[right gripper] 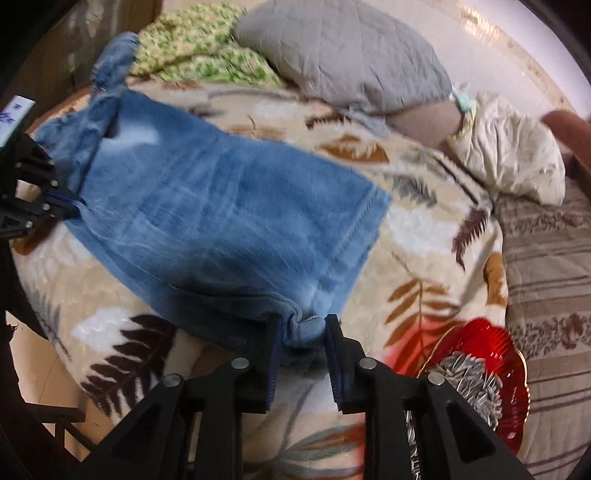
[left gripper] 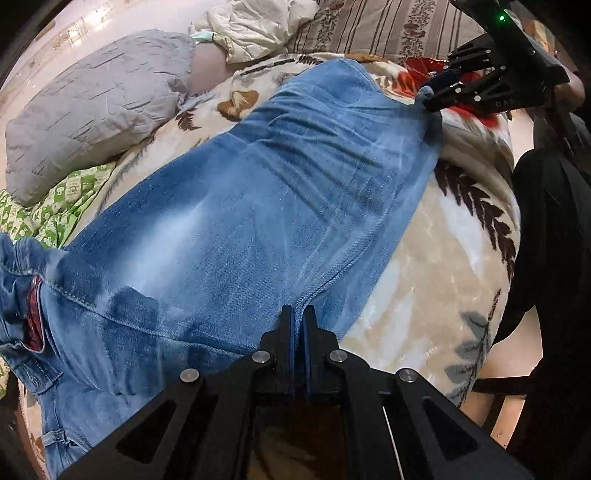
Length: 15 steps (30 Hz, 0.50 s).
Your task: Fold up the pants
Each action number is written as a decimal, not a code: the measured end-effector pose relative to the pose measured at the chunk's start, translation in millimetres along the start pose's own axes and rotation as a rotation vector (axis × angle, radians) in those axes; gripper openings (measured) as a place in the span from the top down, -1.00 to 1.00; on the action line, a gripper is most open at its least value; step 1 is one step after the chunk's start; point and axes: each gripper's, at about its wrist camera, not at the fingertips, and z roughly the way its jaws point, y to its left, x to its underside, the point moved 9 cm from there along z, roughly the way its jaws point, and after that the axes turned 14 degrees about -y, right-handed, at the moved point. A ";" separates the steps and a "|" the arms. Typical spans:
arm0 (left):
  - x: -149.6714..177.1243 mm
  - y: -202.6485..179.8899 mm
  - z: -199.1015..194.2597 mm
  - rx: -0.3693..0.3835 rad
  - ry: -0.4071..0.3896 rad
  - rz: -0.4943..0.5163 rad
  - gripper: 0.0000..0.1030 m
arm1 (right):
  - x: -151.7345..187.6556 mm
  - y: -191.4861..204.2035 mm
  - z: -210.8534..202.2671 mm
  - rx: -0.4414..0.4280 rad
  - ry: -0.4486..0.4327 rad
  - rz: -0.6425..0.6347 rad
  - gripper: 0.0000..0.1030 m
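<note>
Blue denim pants (left gripper: pixel 251 206) lie lengthwise on a leaf-patterned blanket (left gripper: pixel 424 288), legs stacked, waistband bunched at the left. My left gripper (left gripper: pixel 298 314) is shut on the pants' near edge around mid-leg. My right gripper (left gripper: pixel 430 98) grips the hem corner at the far right. In the right wrist view the pants (right gripper: pixel 221 221) stretch away to the left, and my right gripper (right gripper: pixel 301 325) holds the bunched hem corner between its fingers. The left gripper (right gripper: pixel 68 203) pinches the edge at the far left.
A grey pillow (left gripper: pixel 92 110), a green patterned cloth (left gripper: pixel 55 210) and a cream cloth (left gripper: pixel 255 26) lie behind the pants. A red glass dish (right gripper: pixel 491 373) of sunflower seeds sits beside my right gripper. A striped sheet (right gripper: pixel 546 258) is to the right.
</note>
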 end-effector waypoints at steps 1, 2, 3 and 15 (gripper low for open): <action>-0.5 0.3 -0.6 -0.002 0.007 0.003 0.92 | 0.6 -2.8 -2.7 0.005 0.000 0.010 0.09; -1.2 0.1 -1.9 -0.003 0.012 0.007 0.89 | -0.7 -5.2 -7.4 0.004 -0.012 0.025 -0.25; -2.5 -0.1 -3.8 -0.006 0.017 0.007 0.75 | -4.2 -7.4 -15.3 0.005 -0.039 0.037 -0.32; -14.2 70.3 -122.1 -0.124 -0.185 -0.248 -0.89 | -87.1 29.8 -73.1 -0.116 -0.243 0.066 -0.48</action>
